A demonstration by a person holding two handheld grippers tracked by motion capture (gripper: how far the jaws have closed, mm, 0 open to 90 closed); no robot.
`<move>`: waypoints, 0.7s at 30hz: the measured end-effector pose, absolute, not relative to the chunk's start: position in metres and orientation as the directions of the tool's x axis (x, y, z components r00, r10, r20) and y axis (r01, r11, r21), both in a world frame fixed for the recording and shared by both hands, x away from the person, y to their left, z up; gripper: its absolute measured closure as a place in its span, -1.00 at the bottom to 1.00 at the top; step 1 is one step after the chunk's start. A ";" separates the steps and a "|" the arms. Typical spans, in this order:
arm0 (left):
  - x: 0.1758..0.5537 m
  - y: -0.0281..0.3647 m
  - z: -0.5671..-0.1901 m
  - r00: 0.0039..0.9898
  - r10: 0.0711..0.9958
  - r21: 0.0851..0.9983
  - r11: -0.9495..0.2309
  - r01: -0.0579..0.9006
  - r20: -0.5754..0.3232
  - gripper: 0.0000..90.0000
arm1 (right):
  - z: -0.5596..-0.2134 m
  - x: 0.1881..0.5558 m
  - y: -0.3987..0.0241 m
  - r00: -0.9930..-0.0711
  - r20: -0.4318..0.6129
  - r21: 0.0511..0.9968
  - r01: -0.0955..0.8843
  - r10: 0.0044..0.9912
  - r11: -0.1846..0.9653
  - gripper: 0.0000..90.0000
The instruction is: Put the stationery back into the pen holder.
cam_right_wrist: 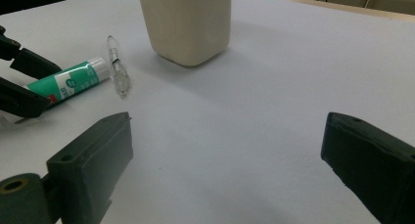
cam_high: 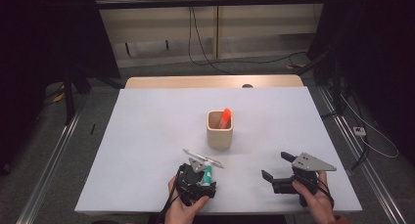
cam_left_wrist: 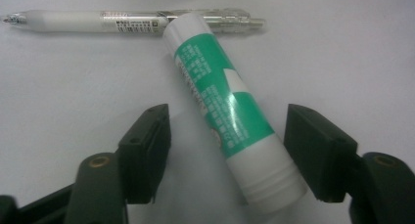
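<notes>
Left gripper [cam_left_wrist: 227, 153] fingers spread astride glue stick [cam_left_wrist: 225, 106], apparently untouched; pen [cam_left_wrist: 132, 21] at 12 o'clock; right gripper [cam_right_wrist: 227, 160] fingers spread over bare table [cam_right_wrist: 274, 87]

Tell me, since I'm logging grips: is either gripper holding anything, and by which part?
Nothing is held yet. The left gripper straddles the glue stick near its white end, pads not pressing. The right gripper is open.
</notes>
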State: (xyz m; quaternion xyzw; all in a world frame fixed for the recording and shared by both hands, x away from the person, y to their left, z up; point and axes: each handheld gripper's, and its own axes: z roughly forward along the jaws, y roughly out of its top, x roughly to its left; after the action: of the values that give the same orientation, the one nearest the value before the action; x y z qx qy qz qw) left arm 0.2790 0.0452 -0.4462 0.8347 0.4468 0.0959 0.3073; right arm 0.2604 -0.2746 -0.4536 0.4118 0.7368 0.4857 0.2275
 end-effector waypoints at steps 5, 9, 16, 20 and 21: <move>0.275 0.044 -0.445 0.596 0.796 0.597 -0.428 0.679 -0.106 0.03 | -0.454 0.261 -0.275 -0.557 0.065 0.903 0.386 0.828 0.189 -0.89; 0.275 0.047 -0.444 0.605 0.785 0.588 -0.428 0.686 -0.134 0.22 | -0.454 0.261 -0.275 -0.557 0.064 0.903 0.386 0.828 0.189 -0.89; 0.278 0.052 -0.443 0.644 0.748 0.578 -0.457 0.676 -0.161 0.44 | -0.454 0.261 -0.275 -0.556 0.064 0.902 0.387 0.828 0.190 -0.89; 0.281 0.054 -0.442 0.680 0.716 0.573 -0.493 0.655 -0.161 0.45 | -0.454 0.261 -0.275 -0.556 0.065 0.902 0.388 0.829 0.190 -0.89; 0.282 0.055 -0.442 0.685 0.710 0.572 -0.498 0.652 -0.163 0.45 | -0.454 0.261 -0.275 -0.555 0.065 0.902 0.388 0.829 0.190 -0.89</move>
State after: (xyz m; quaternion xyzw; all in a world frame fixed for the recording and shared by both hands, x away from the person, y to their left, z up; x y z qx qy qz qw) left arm 0.2818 0.0545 -0.4417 0.8642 0.3940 0.0469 0.3095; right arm 0.2610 -0.2746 -0.4540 0.4129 0.7369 0.4845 0.2276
